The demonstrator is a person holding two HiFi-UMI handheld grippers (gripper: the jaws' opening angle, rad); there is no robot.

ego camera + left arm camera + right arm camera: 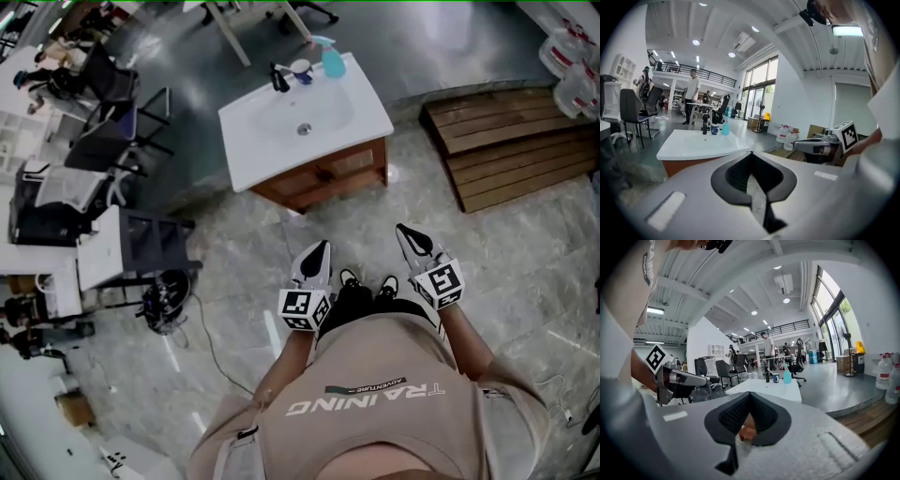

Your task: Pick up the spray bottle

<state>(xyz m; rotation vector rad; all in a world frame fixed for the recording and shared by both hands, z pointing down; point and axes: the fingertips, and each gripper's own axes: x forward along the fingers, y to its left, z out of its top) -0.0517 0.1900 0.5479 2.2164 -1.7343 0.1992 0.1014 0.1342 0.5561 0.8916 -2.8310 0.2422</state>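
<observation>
The white washbasin (281,150) on its wooden cabinet (328,178) stands on the grey floor ahead of the person, and neither gripper reaches it. The teal spray bottle (332,60) stands upright on the basin's far right corner. Just to its left on the same far edge is a small cup (301,67), and left of that the black faucet (279,78).

The left gripper (317,251) and the right gripper (409,234) are held close to the person's body, side by side and well short of the basin's near edge, both pointing roughly toward it. In the left gripper view the two jaws meet at their tips with nothing between them. The right gripper view shows the same thing: tips together, and only a bit of orange-brown background shows through the gap behind them.

To the right of the basin lies a slatted wooden platform (511,141), with large plastic water jugs (570,56) beyond it. To the left of the basin are dark office chairs (112,84) and desks. Beyond the basin's far edge a person (692,96) stands in the open hall.
</observation>
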